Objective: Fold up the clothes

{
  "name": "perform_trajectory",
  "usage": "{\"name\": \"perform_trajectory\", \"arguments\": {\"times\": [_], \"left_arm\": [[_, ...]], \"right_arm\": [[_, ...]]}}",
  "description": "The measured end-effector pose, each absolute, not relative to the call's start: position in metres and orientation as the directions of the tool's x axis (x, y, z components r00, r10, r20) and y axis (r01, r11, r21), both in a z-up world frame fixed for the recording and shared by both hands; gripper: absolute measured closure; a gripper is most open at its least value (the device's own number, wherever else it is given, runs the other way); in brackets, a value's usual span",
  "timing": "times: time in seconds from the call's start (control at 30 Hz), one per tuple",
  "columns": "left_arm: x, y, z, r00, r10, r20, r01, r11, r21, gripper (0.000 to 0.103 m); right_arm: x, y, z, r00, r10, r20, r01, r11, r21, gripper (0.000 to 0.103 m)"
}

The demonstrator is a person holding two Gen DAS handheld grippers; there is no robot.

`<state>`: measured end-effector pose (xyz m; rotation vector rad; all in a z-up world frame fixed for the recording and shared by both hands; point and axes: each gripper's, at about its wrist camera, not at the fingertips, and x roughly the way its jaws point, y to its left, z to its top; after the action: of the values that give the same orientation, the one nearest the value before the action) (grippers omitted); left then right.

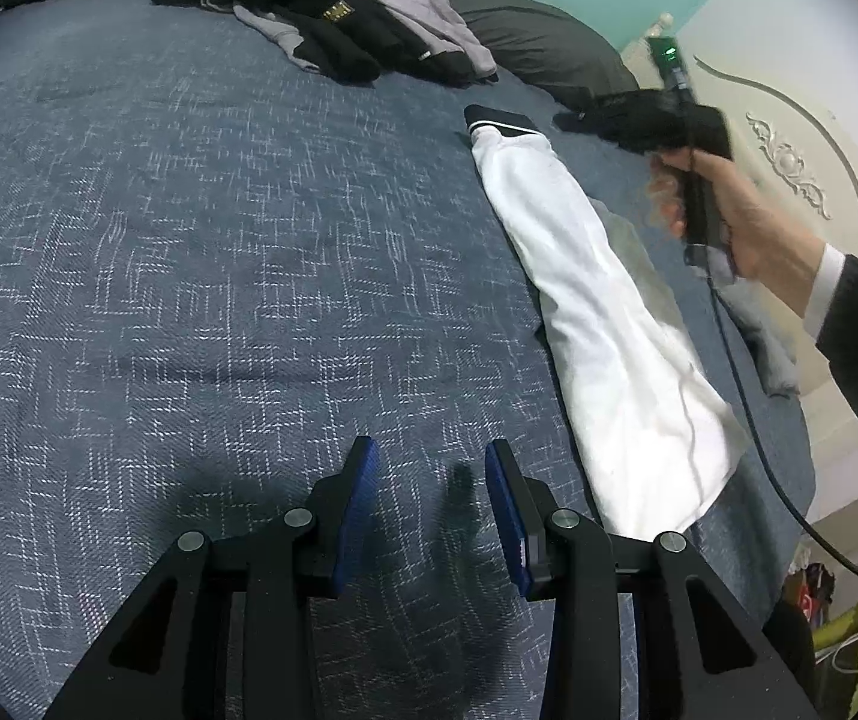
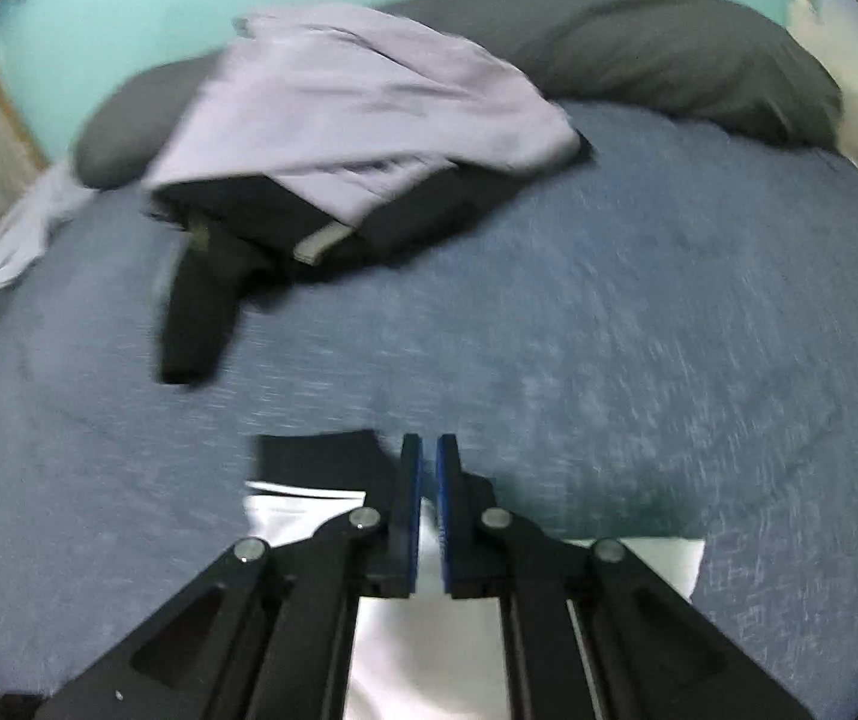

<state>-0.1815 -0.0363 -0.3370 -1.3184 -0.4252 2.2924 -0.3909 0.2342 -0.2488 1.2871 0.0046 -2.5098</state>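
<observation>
I judge the folding barely begun. The long white cotton garment with a black, white-striped band at its far end (image 1: 603, 324) lies stretched in a narrow strip along the right side of the blue woven bedspread (image 1: 219, 240), perhaps folded once lengthwise, though I cannot be sure. My right tongs (image 2: 429, 468) are closed just beside the garment's black band; white cloth shows in the thin gap further back, but the blur keeps me from saying whether they pinch it. My left tongs (image 1: 432, 468) stand partly open over bare bedspread, holding nothing.

Left to do: the heap of lilac-grey and black clothes (image 2: 333, 144) lies rumpled against the dark grey pillows (image 2: 669, 54), untouched.

No basket, drawer or box shows on the bed.
</observation>
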Motion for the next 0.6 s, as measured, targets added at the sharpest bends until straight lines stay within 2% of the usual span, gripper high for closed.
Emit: {"name": "perform_trajectory", "arguments": {"times": [0.07,0.13,0.37,0.6], "left_arm": [[-0.181,-0.036,-0.337,-0.435,0.531,-0.728,-0.236,-0.847,-0.477,0.063],[-0.181,-0.034,-0.337,-0.432,0.531,-0.729,-0.239,-0.847,-0.475,0.063],[-0.182,-0.034,-0.337,-0.435,0.528,-0.729,-0.242,-0.849,-0.471,0.063],[-0.18,-0.031,-0.333,-0.435,0.536,-0.723,-0.251,-0.844,-0.474,0.063]], "right_arm": [[-0.385,0.223,-0.245,-0.511,-0.329,-0.794,0.356,-0.922,0.153,0.099],[-0.385,0.214,-0.25,-0.483,-0.309,-0.819,0.376,-0.918,0.125,0.099],[-0.401,0.215,-0.293,-0.397,-0.236,-0.887,0.297,-0.947,0.119,0.099],[-0.381,0.25,-0.248,-0.478,-0.306,-0.824,0.252,-0.946,0.205,0.098]]}}
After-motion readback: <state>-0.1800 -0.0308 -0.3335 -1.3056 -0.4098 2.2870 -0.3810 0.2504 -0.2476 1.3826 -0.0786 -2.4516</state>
